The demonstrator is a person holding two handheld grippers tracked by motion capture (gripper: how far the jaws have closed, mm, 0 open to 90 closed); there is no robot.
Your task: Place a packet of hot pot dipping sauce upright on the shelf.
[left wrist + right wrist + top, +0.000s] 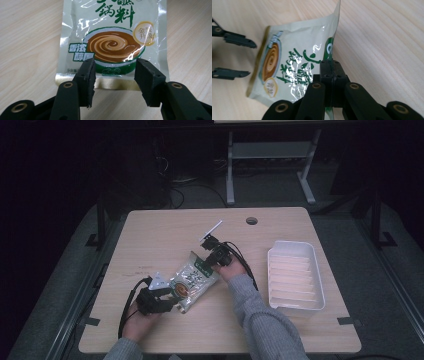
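A pale sauce pouch (192, 279) with green lettering and a brown swirl picture lies on the wooden table (160, 235), one end lifted. My right gripper (205, 265) is shut on that raised edge; in the right gripper view its pads (330, 63) pinch the pouch (287, 62) where it folds upward. My left gripper (172, 301) is at the opposite end. In the left gripper view its jaws (115, 67) stand apart on either side of the pouch's (112, 37) sealed bottom strip, and the pads are not pressing it.
A white ribbed tray (272, 255) sits at the table's right side. A round cable hole (251, 220) is near the far edge. Black cables trail from both grippers. A grey desk frame (270, 150) stands on the dark floor beyond.
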